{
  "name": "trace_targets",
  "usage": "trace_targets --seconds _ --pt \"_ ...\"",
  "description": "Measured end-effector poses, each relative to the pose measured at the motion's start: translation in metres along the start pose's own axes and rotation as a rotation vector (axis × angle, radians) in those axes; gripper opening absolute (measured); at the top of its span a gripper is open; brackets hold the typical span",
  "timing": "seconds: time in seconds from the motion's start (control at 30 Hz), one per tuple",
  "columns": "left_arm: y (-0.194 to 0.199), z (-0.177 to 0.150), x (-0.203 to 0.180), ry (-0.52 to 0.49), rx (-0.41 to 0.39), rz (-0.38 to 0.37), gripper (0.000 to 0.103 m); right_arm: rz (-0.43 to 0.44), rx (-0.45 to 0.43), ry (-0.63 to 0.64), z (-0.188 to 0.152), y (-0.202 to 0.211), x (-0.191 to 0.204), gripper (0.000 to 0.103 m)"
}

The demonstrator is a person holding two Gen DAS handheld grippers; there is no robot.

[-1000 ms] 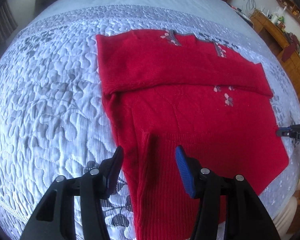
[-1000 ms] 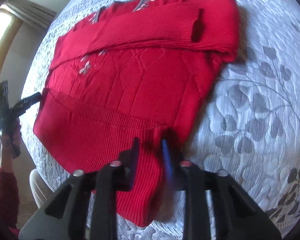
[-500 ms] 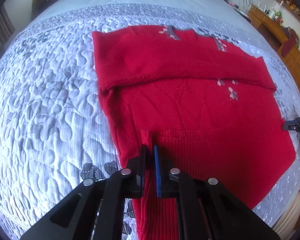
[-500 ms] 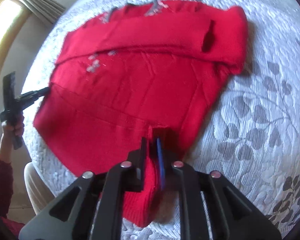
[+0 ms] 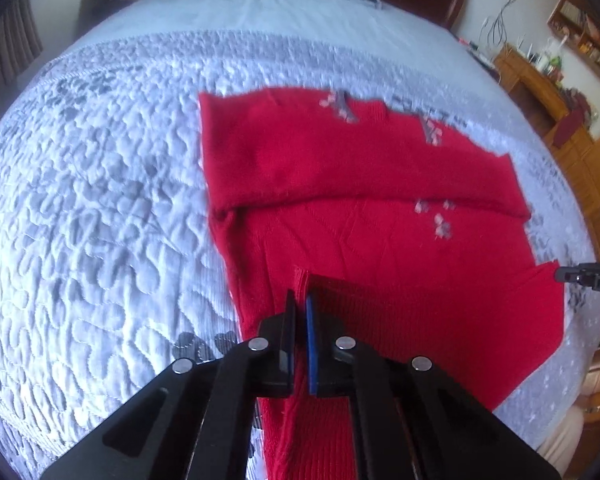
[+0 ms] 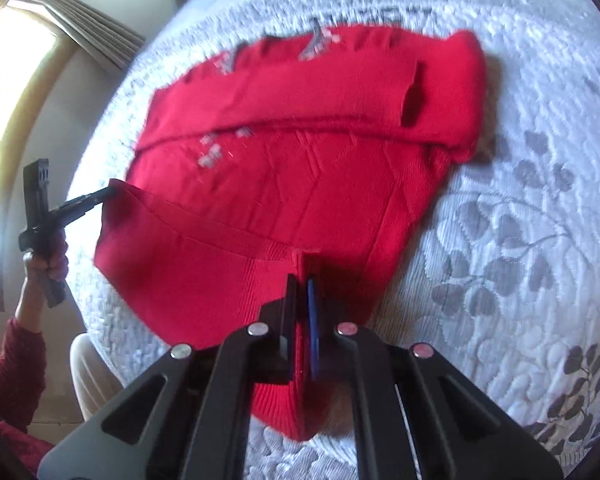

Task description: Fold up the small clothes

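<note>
"DAS" reads on the right gripper (image 5: 560,276). Both it and the left gripper (image 5: 299,304) pinch the sweater's (image 5: 360,184) ribbed hem (near the bed's (image 5: 100,200) edge).

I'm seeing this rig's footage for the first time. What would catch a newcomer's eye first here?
The bright red sweater spread on the pale quilted bedspread, its sleeves folded across the chest. Then the two black grippers: the left gripper and the right gripper, each shut on the ribbed hem nearest the cameras.
</note>
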State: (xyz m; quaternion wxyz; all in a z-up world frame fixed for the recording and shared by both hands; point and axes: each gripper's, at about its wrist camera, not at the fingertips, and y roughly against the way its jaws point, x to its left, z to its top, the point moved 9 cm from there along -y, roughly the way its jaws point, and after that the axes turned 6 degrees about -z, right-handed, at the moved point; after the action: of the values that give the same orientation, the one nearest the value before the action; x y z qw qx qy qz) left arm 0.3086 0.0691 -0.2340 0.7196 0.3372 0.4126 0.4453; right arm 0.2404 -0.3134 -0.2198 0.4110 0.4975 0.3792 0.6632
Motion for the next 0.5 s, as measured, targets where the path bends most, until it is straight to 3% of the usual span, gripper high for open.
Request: trace_targets --seconds 0.3,0.5 --pt "0.011 0.068 0.002 0.010 -0.098 0.010 0.004 -0.029 -0.080 -0.047 0.048 0.027 -0.023 0.004" --pt "-0.005 0.130 0.006 0.026 -0.123 0.043 0.004 -0.084 -0.097 -0.083 0.117 0.029 -0.055 0.004"
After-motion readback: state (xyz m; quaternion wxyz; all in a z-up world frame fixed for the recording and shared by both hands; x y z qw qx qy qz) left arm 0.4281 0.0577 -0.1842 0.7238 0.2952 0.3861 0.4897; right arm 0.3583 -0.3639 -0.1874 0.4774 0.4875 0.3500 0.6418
